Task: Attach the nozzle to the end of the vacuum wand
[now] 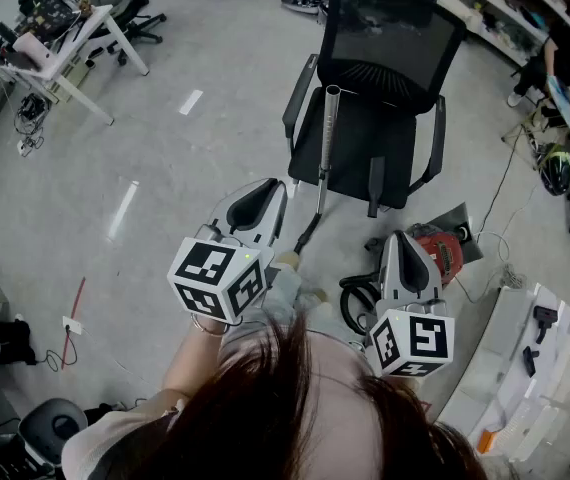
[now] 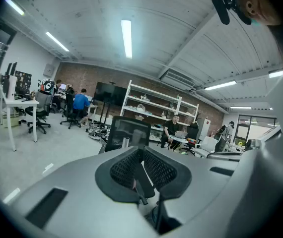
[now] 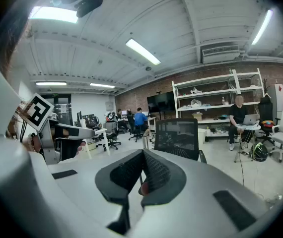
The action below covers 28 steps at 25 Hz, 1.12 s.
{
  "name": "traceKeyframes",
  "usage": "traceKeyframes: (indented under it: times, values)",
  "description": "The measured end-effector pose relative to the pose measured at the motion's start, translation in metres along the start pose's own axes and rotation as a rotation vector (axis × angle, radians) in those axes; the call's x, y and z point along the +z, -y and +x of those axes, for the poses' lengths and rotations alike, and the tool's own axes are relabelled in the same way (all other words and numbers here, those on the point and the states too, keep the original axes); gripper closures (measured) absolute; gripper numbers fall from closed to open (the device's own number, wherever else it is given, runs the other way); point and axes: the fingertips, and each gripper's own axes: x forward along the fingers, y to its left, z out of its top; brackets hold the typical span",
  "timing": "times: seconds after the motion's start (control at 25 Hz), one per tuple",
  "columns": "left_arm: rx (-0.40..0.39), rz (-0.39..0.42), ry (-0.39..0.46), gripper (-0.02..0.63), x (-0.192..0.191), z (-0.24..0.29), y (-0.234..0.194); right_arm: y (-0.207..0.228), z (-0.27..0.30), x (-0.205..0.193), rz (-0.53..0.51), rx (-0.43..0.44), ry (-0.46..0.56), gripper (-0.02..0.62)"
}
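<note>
The silver vacuum wand (image 1: 326,148) leans upright against the seat of a black office chair (image 1: 380,78), its lower end running into a black hose (image 1: 305,236) on the floor. My left gripper (image 1: 271,190) is held level just left of the wand's lower part, shut with nothing between its fingers. Further right, my right gripper (image 1: 401,240) is also shut and empty, hovering over the red vacuum body (image 1: 443,251). In the left gripper view the wand (image 2: 125,142) and chair (image 2: 127,132) show ahead of the closed left gripper (image 2: 140,168). The right gripper (image 3: 142,173) faces the same chair (image 3: 177,137).
White boxes (image 1: 510,353) with small black attachments (image 1: 545,316) lie on the floor at the right. A white desk (image 1: 65,53) stands at the far left. People sit at desks and by shelving (image 3: 216,100) in the background. A cable (image 1: 495,218) trails beside the chair.
</note>
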Motion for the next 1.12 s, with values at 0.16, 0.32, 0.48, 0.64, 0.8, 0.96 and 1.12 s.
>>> traceKeyframes:
  times: [0.16,0.32,0.48,0.64,0.8,0.96,1.12]
  values:
    - [-0.018,0.002,-0.015,0.568,0.007,0.009,-0.014,-0.009,0.015,0.005,0.003,-0.002,-0.006,0.572]
    - [-0.044,0.018,-0.036,0.568,0.006,0.025,-0.022,-0.012,0.029,0.005,0.028,-0.015,-0.015,0.572]
    - [-0.077,0.044,-0.057,0.568,0.009,0.046,-0.029,-0.013,0.043,0.007,0.077,-0.017,-0.021,0.571]
    - [-0.120,0.059,-0.073,0.568,0.012,0.068,-0.038,-0.013,0.061,0.009,0.084,-0.045,-0.025,0.571]
    - [-0.165,0.072,-0.076,0.568,0.019,0.089,-0.050,-0.014,0.085,0.013,0.119,-0.079,-0.023,0.571]
    - [-0.191,0.089,-0.076,0.566,0.027,0.106,-0.064,-0.017,0.106,0.022,0.164,-0.105,-0.005,0.571]
    - [-0.211,0.096,-0.083,0.566,0.029,0.120,-0.077,-0.025,0.122,0.027,0.194,-0.100,0.011,0.571]
